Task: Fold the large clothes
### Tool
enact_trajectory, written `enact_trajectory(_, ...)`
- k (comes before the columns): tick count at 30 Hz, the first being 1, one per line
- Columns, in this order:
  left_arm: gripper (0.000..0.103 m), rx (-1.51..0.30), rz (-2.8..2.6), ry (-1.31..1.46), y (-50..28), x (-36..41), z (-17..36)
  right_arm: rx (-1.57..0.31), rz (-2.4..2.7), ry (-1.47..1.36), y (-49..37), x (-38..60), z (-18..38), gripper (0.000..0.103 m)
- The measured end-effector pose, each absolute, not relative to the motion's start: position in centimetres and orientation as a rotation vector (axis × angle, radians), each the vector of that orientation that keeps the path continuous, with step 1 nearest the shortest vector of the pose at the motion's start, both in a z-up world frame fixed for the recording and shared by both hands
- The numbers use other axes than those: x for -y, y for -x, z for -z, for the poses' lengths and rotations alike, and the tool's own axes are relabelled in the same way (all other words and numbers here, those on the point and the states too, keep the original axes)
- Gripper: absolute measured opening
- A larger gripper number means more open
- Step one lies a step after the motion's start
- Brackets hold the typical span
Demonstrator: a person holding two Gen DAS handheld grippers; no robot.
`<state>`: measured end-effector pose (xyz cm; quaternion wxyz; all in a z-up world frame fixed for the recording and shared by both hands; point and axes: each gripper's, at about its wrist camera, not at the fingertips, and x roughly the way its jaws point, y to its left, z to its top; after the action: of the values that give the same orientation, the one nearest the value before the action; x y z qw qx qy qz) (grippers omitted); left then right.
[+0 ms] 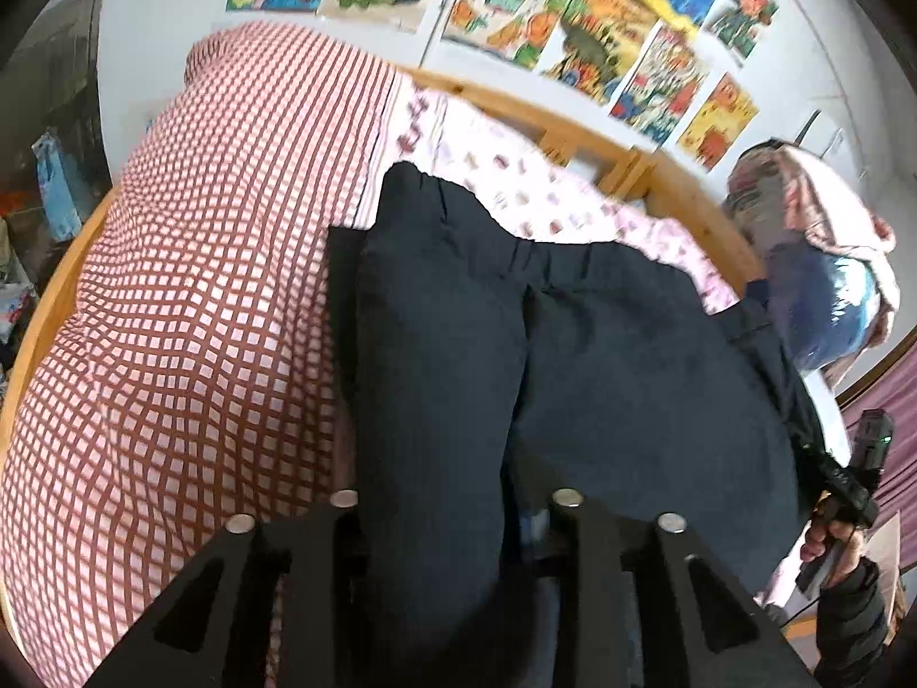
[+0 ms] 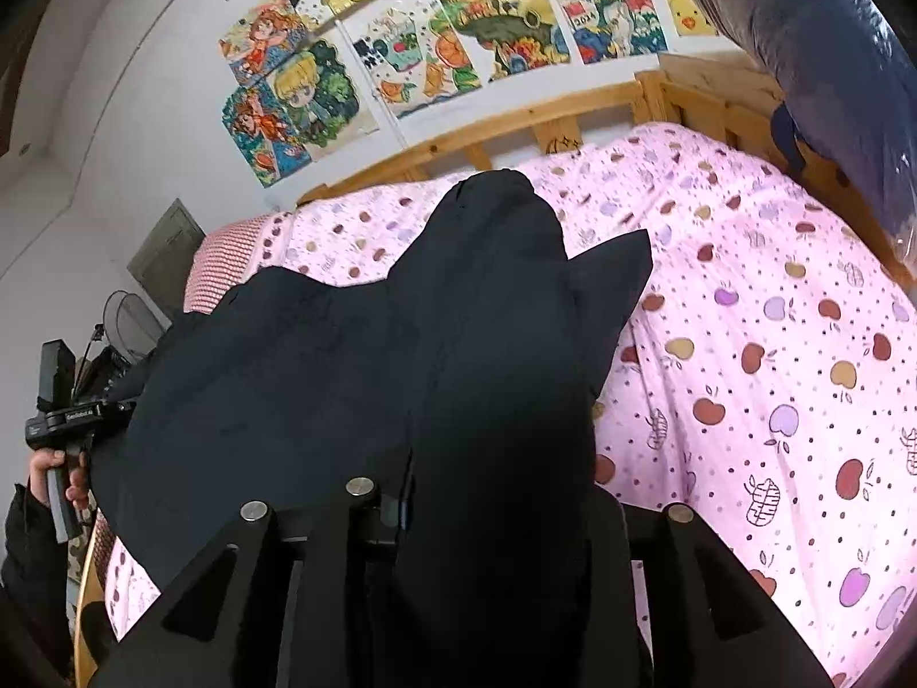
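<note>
left wrist: one dark garment (image 1: 602,355) bunched between left gripper (image 1: 453,516) fingers, clamped on it, lifted over bed; one checked quilt (image 1: 200,315) left; right gripper (image 1: 848,493) at garment's right edge | right wrist: right gripper (image 2: 487,522) fingers clamped on garment (image 2: 321,378); one apple-print sheet (image 2: 774,344) open to right; wooden rail (image 2: 516,120) behind

A white wall (image 2: 143,114) carries a spread of bright drawings (image 2: 458,40) from eleven to one o'clock. Below them runs a wooden bed frame (image 2: 516,120). A pink apple-print sheet (image 2: 774,344) covers the bed; a red checked quilt (image 1: 200,315) lies at nine o'clock. A fan (image 2: 129,321), perhaps, stands at nine o'clock. Daylight looks soft.
</note>
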<state>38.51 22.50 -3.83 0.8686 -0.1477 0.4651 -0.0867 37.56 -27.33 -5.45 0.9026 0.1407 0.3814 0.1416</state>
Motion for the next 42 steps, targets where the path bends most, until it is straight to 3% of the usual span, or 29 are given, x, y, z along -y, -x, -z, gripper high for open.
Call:
enact_trajectory(2,0.050,-1.004,0.180,0.311,-39.6,-22.9,5.0,-0.811,-0.287,-0.270,-37.9,27.2,6.2,0.035)
enact_trajectory(4,0.075,-1.019,0.156,0.307,-40.2,-23.5,6.0,-0.834,-0.285,-0.259,-38.2,27.1,7.0,0.041)
enact_trajectory(6,0.089,-1.053,0.141,0.322,-41.1,-24.3,7.3,-0.854,-0.288,-0.277,-38.6,27.3,7.8,0.049)
enact_trajectory(9,0.089,-1.094,0.201,0.426,-41.8,-25.3,9.1,-0.890,-0.290,-0.333,-39.2,27.7,9.2,0.060)
enact_trajectory(11,0.087,-1.116,0.264,0.501,-42.0,-25.7,10.4,-0.919,-0.296,-0.390,-39.6,28.0,10.5,0.064)
enact_trajectory(12,0.079,-1.118,0.290,0.534,-41.9,-25.7,10.7,-0.934,-0.304,-0.435,-39.7,28.3,11.1,0.065)
enact_trajectory(13,0.060,-1.116,0.319,0.563,-41.7,-25.5,11.1,-0.941,-0.312,-0.475,-39.8,28.5,11.7,0.065)
enact_trajectory(16,0.042,-1.103,0.383,0.635,-41.3,-25.1,11.5,-0.950,-0.337,-0.550,-39.6,28.8,12.8,0.062)
enact_trajectory(18,0.033,-1.094,0.382,0.629,-41.1,-24.5,11.0,-0.934,-0.349,-0.564,-39.3,28.4,12.4,0.040)
enact_trajectory(21,0.022,-1.069,0.368,0.650,-41.0,-23.6,9.4,-0.888,-0.354,-0.538,-38.4,27.4,11.0,0.025)
enact_trajectory(32,0.018,-0.955,0.395,0.537,-35.2,-21.6,1.3,-0.727,-0.410,-0.447,-34.0,26.4,3.1,0.021)
enact_trajectory(38,0.018,-0.967,0.368,0.555,-32.6,-23.4,3.3,-0.752,-0.386,-0.395,-31.7,27.5,4.1,0.021)
enact_trajectory(42,0.023,-0.969,0.310,0.563,-31.9,-24.1,5.5,-0.775,-0.317,-0.381,-31.2,28.1,5.4,0.028)
